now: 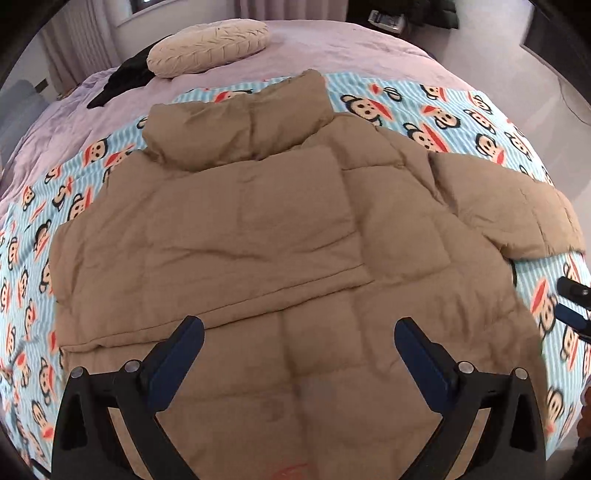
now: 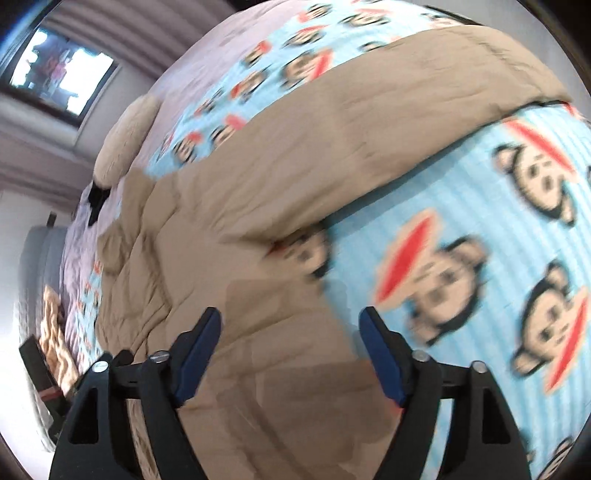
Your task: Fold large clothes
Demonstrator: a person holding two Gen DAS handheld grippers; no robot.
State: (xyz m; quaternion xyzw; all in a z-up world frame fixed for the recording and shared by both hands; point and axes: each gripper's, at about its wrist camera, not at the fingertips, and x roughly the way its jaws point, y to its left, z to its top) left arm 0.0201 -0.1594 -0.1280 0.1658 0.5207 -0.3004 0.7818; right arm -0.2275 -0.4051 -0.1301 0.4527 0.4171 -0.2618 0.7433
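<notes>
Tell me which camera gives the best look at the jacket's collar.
The left wrist view. There the tan puffer jacket lies spread on the monkey-print blanket, and its collar shows whole and sharp at the far end. The right wrist view is tilted and blurred; the collar sits small at the left edge, mostly unreadable.

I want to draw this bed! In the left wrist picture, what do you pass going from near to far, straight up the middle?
Left gripper → tan puffer jacket → its collar → monkey blanket → cream pillow on the lilac bedsheet → curtains at the back wall.
</notes>
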